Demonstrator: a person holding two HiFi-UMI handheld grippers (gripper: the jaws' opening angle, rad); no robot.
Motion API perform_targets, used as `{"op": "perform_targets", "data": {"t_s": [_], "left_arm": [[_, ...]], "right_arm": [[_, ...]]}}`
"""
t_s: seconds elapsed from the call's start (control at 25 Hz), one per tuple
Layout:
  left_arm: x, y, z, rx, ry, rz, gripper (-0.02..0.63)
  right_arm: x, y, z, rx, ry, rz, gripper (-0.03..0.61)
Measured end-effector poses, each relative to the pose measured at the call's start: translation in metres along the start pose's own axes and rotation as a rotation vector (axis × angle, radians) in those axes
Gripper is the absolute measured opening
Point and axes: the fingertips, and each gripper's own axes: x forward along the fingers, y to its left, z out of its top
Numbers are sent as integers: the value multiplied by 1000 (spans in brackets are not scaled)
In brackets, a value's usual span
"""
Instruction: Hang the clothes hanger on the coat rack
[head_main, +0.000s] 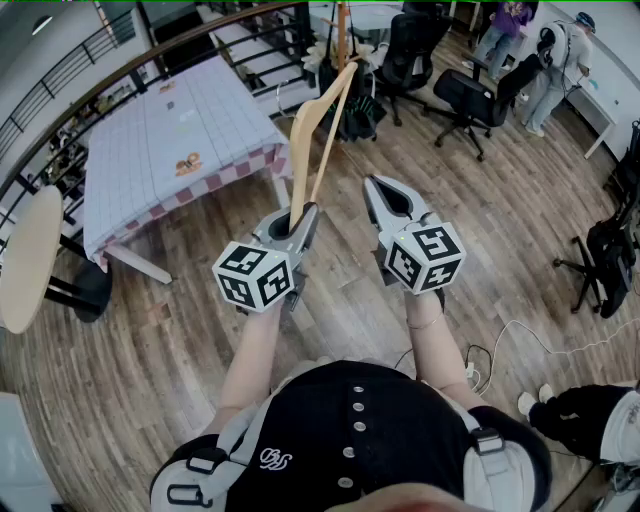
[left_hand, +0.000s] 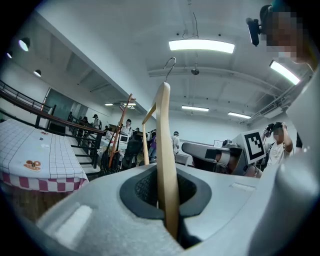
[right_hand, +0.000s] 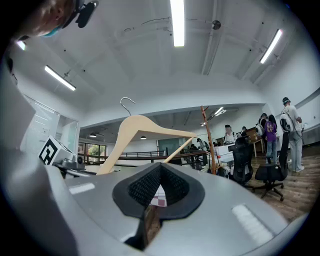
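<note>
A pale wooden clothes hanger (head_main: 312, 128) with a metal hook stands upright from my left gripper (head_main: 298, 218), which is shut on the end of one arm. In the left gripper view the hanger (left_hand: 165, 145) rises edge-on from between the jaws of the left gripper (left_hand: 169, 202), its hook (left_hand: 171, 65) at the top. My right gripper (head_main: 384, 192) is beside it on the right, shut and empty. The right gripper view shows the hanger (right_hand: 145, 126) broadside above the right gripper (right_hand: 154, 202). The coat rack (head_main: 342, 30), a reddish wooden pole, stands ahead near the chairs, seen as coat rack (left_hand: 121, 127) and coat rack (right_hand: 208, 142).
A table with a checked cloth (head_main: 170, 130) stands ahead on the left, a round wooden tabletop (head_main: 25, 255) at the far left. Black office chairs (head_main: 470, 95) and standing people (head_main: 550, 60) are at the back right. A white cable (head_main: 520, 340) lies on the floor.
</note>
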Motion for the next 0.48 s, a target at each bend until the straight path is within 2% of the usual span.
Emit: {"op": "perform_targets", "data": {"t_s": [0.48], "left_arm": [[-2,8,0,-19,3,13,5]], "right_arm": [[3,8,-8,0,24,-3,-2]]}}
